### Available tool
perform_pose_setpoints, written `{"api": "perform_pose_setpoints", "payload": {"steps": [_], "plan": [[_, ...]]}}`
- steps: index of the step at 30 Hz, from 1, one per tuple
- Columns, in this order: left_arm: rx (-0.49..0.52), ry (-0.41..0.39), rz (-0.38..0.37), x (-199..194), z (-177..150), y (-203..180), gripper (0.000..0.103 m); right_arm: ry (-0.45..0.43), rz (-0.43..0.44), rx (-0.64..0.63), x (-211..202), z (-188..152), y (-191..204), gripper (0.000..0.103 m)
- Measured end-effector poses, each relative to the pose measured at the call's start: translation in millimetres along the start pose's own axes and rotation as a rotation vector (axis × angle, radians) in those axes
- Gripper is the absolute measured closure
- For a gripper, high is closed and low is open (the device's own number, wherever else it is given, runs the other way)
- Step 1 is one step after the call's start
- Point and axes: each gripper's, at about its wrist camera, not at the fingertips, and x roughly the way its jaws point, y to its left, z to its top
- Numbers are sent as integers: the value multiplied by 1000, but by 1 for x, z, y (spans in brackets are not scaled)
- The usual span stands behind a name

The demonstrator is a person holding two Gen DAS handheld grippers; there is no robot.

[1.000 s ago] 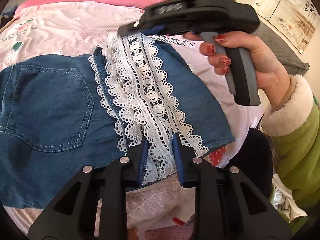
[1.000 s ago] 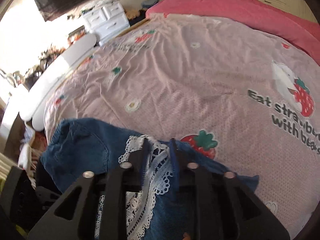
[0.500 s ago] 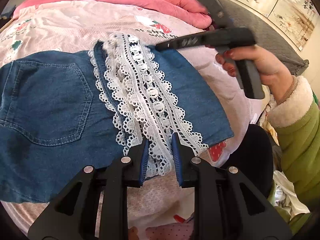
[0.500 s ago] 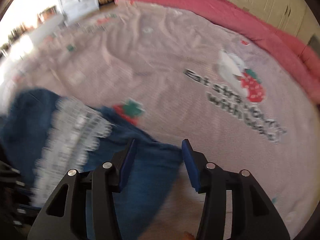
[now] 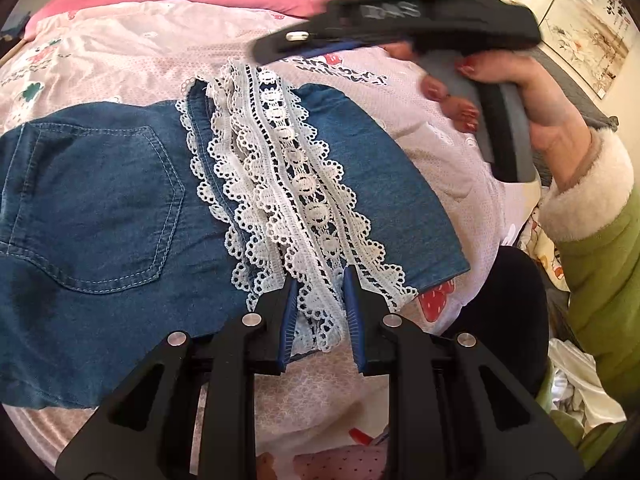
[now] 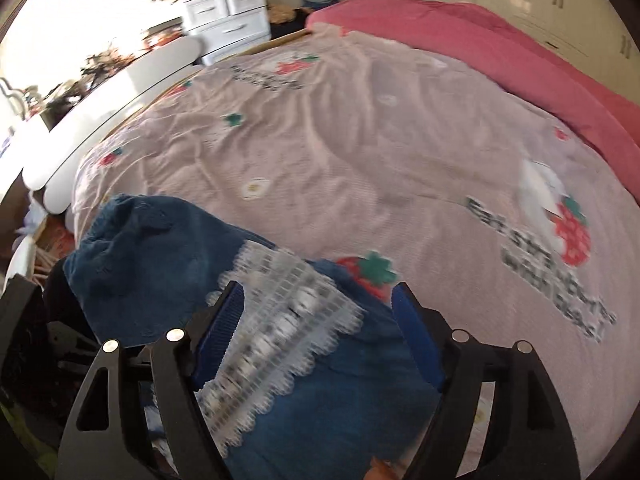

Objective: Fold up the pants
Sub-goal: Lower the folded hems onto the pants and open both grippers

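— Well, starting from the left: the denim shorts (image 5: 132, 216) lie flat on the bed's pink strawberry sheet (image 5: 120, 52), back pocket (image 5: 100, 208) up, with the lace trim (image 5: 288, 200) running down the middle where one leg is laid over the other.

— And the left claw (image 5: 318, 304)?

— Clenched on the near end of that lace, I'd say; the blue pads sit narrow on either side of the white strip and pin it at the hem.

— Further right?

— The right claw (image 6: 318, 332) hangs over the far end of the lace, just above the cloth. Its jaws have just been opening and now stand wide, straddling the lace and denim without pressing on them. From the left camera you can see the person's hand (image 5: 532, 92) on its grey handle, in a green sleeve (image 5: 600, 280) with a fleecy cuff.

— So which step is this?

— The legs look already folded together, and the right side seems to have let go. Next, I'd guess, it needs a fresh grip on the leg hems, matching the left, so both can carry that end over towards the waistband.

— Any risk?

— The lace is loose; a grip on lace alone could drag it askew.
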Motion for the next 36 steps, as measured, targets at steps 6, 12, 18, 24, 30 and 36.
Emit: {"api": "perform_pose_setpoints", "payload": {"steps": [6, 12, 18, 24, 30, 36], "plan": [[3, 0, 1, 0, 0, -1, 87, 60, -57, -51, 40, 19, 21, 35], [5, -5, 2, -1, -1, -2, 87, 89, -118, -33, 48, 19, 22, 94], [1, -16, 18, -3, 0, 0, 87, 38, -148, 16, 41, 29, 13, 94], [2, -10, 23, -2, 0, 0, 87, 50, -124, 49, 66, 27, 12, 94], [3, -7, 22, -1, 1, 0, 87, -66, -71, 107, 28, 30, 0, 75], [1, -8, 18, -3, 1, 1, 87, -143, -70, 108, -20, 15, -9, 54]]}}
